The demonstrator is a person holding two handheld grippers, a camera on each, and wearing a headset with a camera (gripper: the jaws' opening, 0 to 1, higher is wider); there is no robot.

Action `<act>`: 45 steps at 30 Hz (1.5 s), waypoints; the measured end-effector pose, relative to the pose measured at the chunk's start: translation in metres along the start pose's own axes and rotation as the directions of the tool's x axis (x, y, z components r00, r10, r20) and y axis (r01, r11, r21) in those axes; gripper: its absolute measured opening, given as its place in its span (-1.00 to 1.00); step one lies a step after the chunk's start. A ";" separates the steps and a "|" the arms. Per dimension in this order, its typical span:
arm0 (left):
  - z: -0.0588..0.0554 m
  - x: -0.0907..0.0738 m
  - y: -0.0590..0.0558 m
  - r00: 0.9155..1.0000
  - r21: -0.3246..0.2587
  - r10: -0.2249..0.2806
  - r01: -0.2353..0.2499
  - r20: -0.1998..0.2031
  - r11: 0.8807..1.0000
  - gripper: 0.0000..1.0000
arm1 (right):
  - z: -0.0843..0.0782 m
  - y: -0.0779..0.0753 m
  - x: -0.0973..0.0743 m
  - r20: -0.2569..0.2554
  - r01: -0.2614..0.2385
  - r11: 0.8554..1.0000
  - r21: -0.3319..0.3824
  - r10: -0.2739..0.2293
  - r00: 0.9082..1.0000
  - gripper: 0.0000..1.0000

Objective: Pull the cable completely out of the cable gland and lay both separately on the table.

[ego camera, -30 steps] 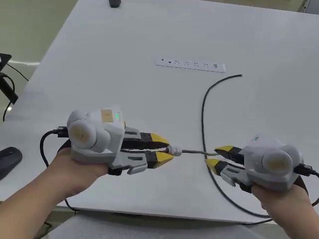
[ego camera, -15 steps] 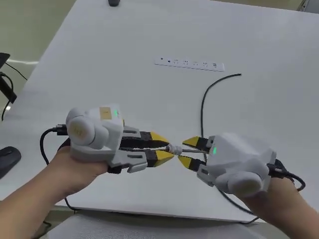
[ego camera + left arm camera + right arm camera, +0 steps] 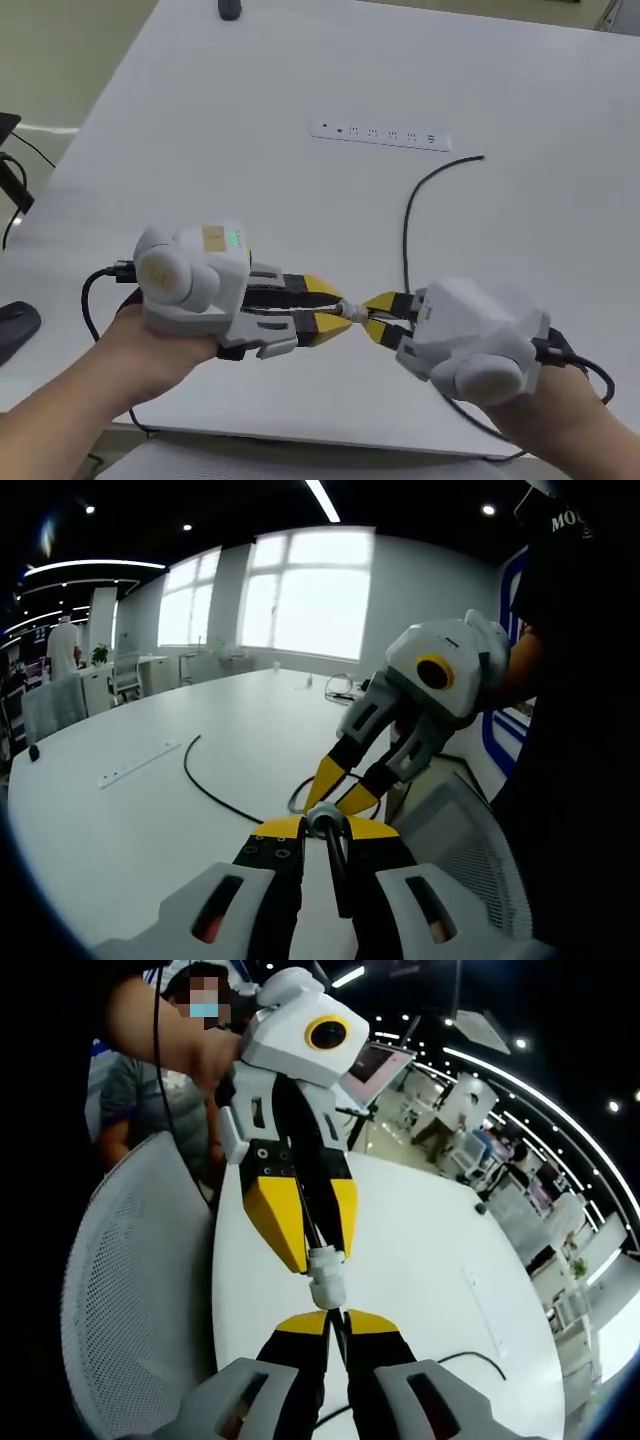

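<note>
The small white cable gland (image 3: 350, 311) hangs above the table's front edge, and my left gripper (image 3: 335, 310) is shut on it. In the left gripper view the gland (image 3: 325, 818) sits between my yellow tips (image 3: 325, 827). My right gripper (image 3: 378, 315) meets it nose to nose from the right, shut on the black cable (image 3: 406, 225) just behind the gland. In the right gripper view the cable (image 3: 338, 1328) runs between that gripper's closed tips (image 3: 337, 1322) up into the gland (image 3: 325, 1275). The rest of the cable curves across the table to a free end (image 3: 482, 157).
A white power strip (image 3: 380, 133) lies farther back on the white table (image 3: 200, 150). A dark object (image 3: 229, 8) sits at the far edge. The table's front edge runs just below the grippers, with a mesh chair (image 3: 130, 1290) beneath. Gripper cords hang off the front.
My right gripper moved left along the cable, rolled over, and closed its jaws on the cable right beside the gland. The left gripper kept hold of the gland and stayed in place.
</note>
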State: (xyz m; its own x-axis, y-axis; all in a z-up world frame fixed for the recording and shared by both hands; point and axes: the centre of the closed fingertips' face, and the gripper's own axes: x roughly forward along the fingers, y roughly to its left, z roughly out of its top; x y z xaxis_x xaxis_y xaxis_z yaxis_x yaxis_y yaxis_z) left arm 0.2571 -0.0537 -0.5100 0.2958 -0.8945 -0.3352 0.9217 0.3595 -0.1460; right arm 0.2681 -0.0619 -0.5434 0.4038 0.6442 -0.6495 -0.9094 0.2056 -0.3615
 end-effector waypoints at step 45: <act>0.001 -0.008 0.007 1.000 -0.015 0.010 -0.010 0.018 1.000 -0.69 | -0.097 0.004 0.005 -0.200 0.052 0.953 0.297 0.009 0.980 -1.00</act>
State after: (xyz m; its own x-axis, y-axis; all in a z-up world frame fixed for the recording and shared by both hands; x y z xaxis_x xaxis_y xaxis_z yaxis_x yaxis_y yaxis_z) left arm 0.2613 -0.0440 -0.5072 0.3098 -0.8953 -0.3200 0.9149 0.3723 -0.1561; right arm 0.2762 -0.1293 -0.6133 0.4071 0.4860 -0.7734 -0.8758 0.4481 -0.1794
